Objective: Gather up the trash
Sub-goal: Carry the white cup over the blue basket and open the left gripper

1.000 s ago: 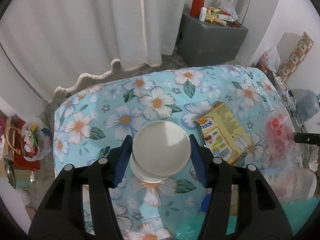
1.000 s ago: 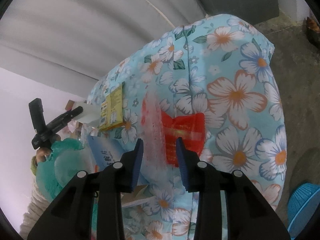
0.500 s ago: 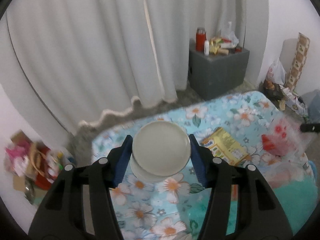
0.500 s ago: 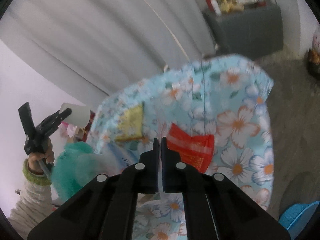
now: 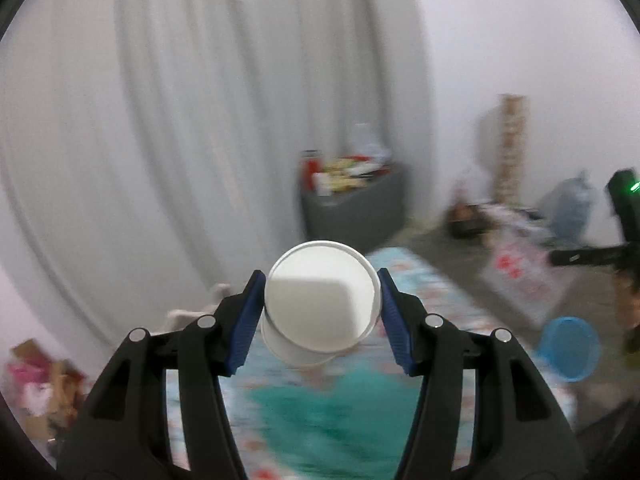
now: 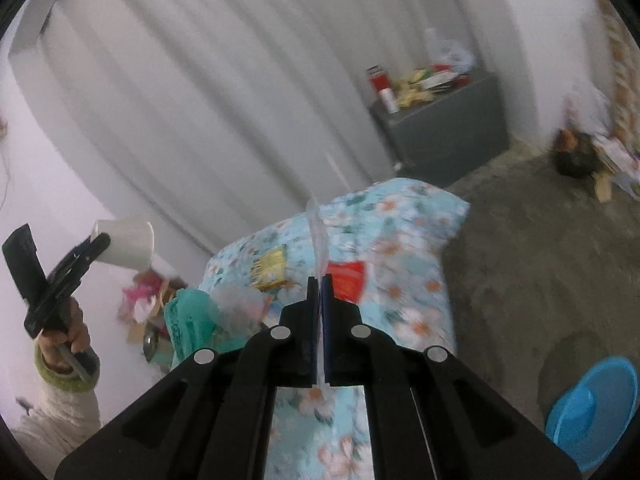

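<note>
Nearest the left wrist camera, the left gripper (image 5: 320,304) has its ribbed blue pads (image 5: 246,322) pressed against both sides of a white paper cup (image 5: 322,306), whose flat round base faces the lens; the jaws stand about half open around it, and the cup is carried in the air above the bed. Nearest the right wrist camera, the right gripper (image 6: 319,312) has its jaws fully together on a thin sheet of clear plastic bag (image 6: 316,236), which rises edge-on from between the pads and partly screens the bed behind it. In the left wrist view the same bag (image 5: 516,276) hangs below that gripper as a translucent film with red print; the print is too blurred to read. Beyond the fingers lies a bed with a light-blue floral cover (image 6: 404,240), carrying a yellow snack packet (image 6: 270,266), a red wrapper (image 6: 346,282) and a crumpled teal plastic bag (image 6: 188,320); no lettering on them is legible. A round blue plastic basin (image 6: 592,404) sits on the grey floor to the right. Farther back, a grey cabinet (image 6: 444,132) holds a red canister and mixed packets. White pleated curtains (image 6: 200,100) close off the far side of the room.
</note>
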### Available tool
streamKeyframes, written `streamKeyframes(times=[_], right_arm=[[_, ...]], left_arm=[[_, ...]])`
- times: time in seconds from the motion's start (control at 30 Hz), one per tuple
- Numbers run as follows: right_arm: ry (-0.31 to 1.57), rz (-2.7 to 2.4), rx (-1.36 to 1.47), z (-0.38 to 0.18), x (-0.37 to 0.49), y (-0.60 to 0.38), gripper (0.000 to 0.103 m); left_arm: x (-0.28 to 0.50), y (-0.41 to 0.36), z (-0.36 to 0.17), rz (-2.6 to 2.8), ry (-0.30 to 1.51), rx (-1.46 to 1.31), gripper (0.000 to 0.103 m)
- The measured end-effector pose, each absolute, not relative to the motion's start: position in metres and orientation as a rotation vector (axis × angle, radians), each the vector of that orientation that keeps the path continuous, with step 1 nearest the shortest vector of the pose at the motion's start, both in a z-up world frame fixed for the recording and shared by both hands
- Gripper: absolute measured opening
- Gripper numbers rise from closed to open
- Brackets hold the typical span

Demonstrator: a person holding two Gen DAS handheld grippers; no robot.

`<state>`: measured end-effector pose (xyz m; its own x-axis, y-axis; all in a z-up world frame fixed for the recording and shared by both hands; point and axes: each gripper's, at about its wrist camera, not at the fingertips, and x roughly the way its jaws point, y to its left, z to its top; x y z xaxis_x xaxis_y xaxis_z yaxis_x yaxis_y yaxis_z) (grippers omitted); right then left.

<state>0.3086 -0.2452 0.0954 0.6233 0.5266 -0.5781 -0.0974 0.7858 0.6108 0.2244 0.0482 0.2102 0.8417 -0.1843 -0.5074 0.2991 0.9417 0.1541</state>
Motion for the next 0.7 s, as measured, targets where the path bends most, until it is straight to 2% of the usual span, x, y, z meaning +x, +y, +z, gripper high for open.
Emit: streamKeyframes(times=[0.27,0.37,0.53,0.7], right_arm=[[0.774,0.001,0.714,0.049,0.194,-0.342,0.002],[0.762,-0.151,0.752,0.029,0.160,-0.374,0.002],[0.783,-0.428,0.830,-0.025,0.110,-0.438,0.002],[0.810,-0.551,0.958,-0.094,0.088,-0.487,0.002]], left_arm=[[0.231,-0.137,0.146,-0.666,0.713,0.197,0.053],[0.226,-0.222,0.110,-0.776,0.736,0.277,0.053],[0.210,-0.356,0.032,-0.954,0.858,0.386,0.053],[0.192,-0.443,-0.047,-1.064,0.983,0.463,0.053]])
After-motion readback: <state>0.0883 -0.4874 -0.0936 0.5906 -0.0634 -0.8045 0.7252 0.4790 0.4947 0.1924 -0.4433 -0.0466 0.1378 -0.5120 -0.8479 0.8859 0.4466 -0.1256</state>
